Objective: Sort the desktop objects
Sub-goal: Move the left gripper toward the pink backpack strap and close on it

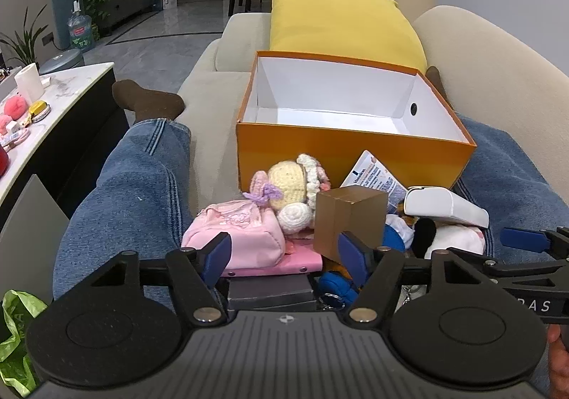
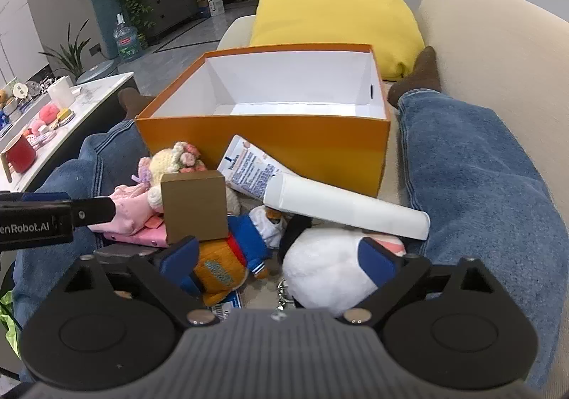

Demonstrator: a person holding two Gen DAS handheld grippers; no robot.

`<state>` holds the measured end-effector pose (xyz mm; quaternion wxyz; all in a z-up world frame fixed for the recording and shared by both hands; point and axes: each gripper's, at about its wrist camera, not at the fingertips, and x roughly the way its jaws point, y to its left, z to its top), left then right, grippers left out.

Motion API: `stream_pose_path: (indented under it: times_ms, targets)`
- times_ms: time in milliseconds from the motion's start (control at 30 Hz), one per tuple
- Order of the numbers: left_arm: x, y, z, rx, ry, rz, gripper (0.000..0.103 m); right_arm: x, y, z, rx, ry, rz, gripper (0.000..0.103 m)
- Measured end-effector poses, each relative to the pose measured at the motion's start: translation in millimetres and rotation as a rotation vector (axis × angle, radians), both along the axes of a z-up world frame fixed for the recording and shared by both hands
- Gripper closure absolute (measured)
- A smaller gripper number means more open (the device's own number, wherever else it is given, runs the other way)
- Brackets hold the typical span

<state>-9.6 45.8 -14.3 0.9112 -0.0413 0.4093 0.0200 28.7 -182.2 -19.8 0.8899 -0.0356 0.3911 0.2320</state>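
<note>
Left wrist view shows the left gripper (image 1: 284, 253) with fingers spread and nothing between them, hovering just near of a heap of small things on the person's lap; the right gripper (image 2: 281, 262) is spread just as wide, its pads empty, over the white plush toy (image 2: 327, 274). The pile sits between the denim legs (image 2: 480, 185), right against the near wall of the empty orange box (image 2: 263, 135). From where I stand, the worry is the stacking: the brown cardboard cube (image 2: 193, 208) perches on the pink pouch (image 1: 242, 235) and the plush in the blue jacket (image 2: 231, 256), so pulling anything from under it would likely tip it off the lap. The white glasses case (image 2: 348, 208) rests across the white plush toy and the Vaseline tube (image 2: 245, 171), and a careless grab could send it sliding toward the right leg. Both grippers work close together and might knock fingers. That case lies with its long axis running left-far to right-near; the tube runs diagonally, its flat crimped end toward the box
</note>
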Motion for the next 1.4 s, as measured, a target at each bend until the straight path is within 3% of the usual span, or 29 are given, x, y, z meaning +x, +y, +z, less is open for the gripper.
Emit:
stream_pose_path:
  times_ms: [133,367,533,733,1000,1033,1100,1233,1400]
  targets:
    - [1.0,6.8,1.0,0.013,0.0,-0.01,0.028,2.9,5.1,-1.6,0.006,0.021,0.033,0.024]
    - [8.2,23.4,4.4,0.02,0.008,-0.008,0.03,7.9,27.6,1.2,0.004,0.021,0.151,0.034]
    - [16.4,25.1,2.5,0.061,0.032,-0.07,0.03,15.1,48.6,1.6,-0.011,0.025,0.236,0.045]
    - [32.8,15.2,-5.7,0.083,0.059,-0.161,0.03,35.2,67.5,5.0,-0.025,0.023,0.254,0.045]
    - [62.1,7.5,-38.5,0.107,0.148,-0.22,0.032,59.9,70.9,-0.2,-0.006,0.062,0.211,0.044]
    - [64.1,6.1,-42.3,0.129,0.148,-0.219,0.034,61.1,69.7,-0.6,-0.007,0.063,0.203,0.043]
    - [69.1,4.4,-47.9,0.151,0.165,-0.213,0.048,61.2,67.1,-1.7,-0.014,0.054,0.185,0.04]
    - [71.3,10.9,-52.2,0.1,0.181,-0.209,0.068,61.2,63.9,-6.6,-0.017,0.046,0.178,0.038]
    - [62.0,15.1,-45.6,0.083,0.15,-0.178,0.076,58.6,64.1,-6.4,-0.015,0.032,0.19,0.038]
